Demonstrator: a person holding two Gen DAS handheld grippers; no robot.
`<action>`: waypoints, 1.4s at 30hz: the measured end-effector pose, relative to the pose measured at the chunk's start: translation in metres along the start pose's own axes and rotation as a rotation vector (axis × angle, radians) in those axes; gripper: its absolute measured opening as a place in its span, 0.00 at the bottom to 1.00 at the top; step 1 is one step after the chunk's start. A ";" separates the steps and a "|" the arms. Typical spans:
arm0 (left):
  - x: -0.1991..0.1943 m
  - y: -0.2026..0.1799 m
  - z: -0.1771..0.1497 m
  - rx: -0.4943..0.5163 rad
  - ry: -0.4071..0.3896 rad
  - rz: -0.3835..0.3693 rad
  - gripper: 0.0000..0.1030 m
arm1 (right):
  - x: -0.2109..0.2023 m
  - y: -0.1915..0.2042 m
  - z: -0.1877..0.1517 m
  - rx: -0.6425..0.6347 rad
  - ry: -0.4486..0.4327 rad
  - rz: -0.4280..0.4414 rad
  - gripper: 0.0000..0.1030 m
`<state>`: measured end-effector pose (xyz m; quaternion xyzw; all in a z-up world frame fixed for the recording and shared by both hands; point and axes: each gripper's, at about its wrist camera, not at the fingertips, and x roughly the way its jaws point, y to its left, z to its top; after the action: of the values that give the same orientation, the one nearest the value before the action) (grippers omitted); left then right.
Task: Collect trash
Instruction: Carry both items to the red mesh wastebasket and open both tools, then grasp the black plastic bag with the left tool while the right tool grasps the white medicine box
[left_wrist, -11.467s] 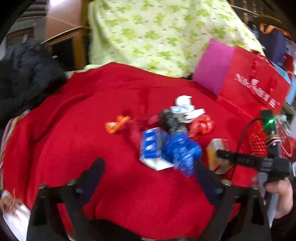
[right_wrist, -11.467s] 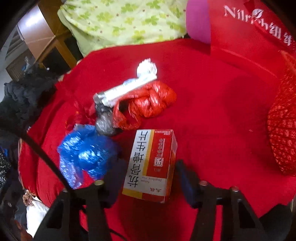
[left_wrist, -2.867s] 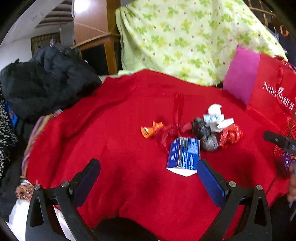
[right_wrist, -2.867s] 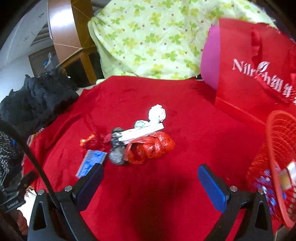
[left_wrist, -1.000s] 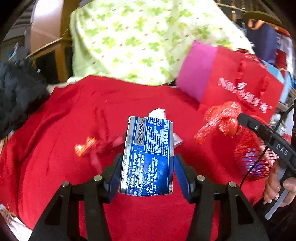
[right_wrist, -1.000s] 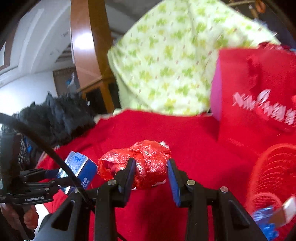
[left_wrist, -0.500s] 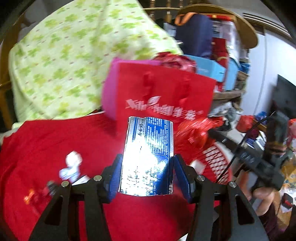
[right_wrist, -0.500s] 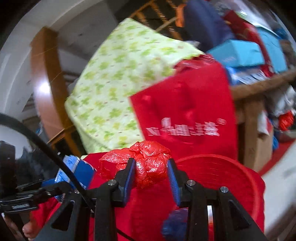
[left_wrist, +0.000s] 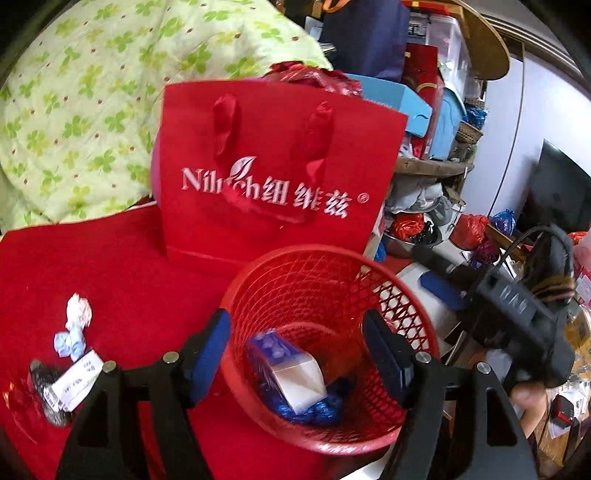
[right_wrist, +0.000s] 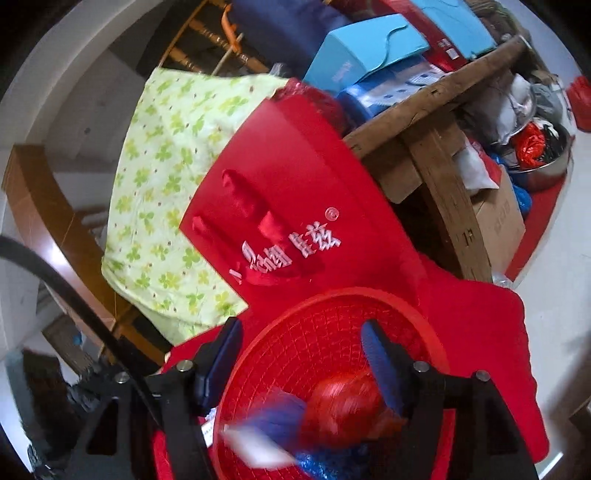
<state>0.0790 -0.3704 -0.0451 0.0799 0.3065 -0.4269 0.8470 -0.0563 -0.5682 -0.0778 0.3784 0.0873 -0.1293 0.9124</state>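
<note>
We see a table under a red felt-like cloth (left_wrist: 110, 273) in a cluttered room: a green clover-print quilt (left_wrist: 85, 92) behind, wooden shelving with boxes to the right. A glossy red paper gift bag (left_wrist: 273, 177) with ribbon handles stands upright behind the round red plastic mesh basket (left_wrist: 332, 280).

Our left gripper (left_wrist: 295, 347) hangs over the basket, jaws opening, nothing between them. The blue carton (left_wrist: 288, 365) lies blurred inside the basket, long axis tilted, white end toward us. Our right gripper (right_wrist: 301, 358) is opening too; the crinkled red plastic bag (right_wrist: 347, 402) sits blurred in the basket below its fingers. A white paper wad (left_wrist: 78, 309) and wrappers lie on the cloth at left.
</note>
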 end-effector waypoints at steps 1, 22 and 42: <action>-0.004 0.006 -0.003 -0.010 -0.001 0.009 0.72 | -0.004 0.005 0.000 -0.021 -0.031 0.004 0.69; -0.185 0.251 -0.176 -0.410 0.019 0.563 0.72 | 0.044 0.220 -0.152 -0.490 0.142 0.455 0.69; -0.166 0.324 -0.215 -0.496 0.057 0.568 0.72 | 0.278 0.195 -0.254 -0.002 0.859 0.128 0.69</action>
<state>0.1580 0.0292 -0.1606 -0.0339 0.3897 -0.0852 0.9164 0.2517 -0.3015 -0.1963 0.4016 0.4354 0.0968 0.7999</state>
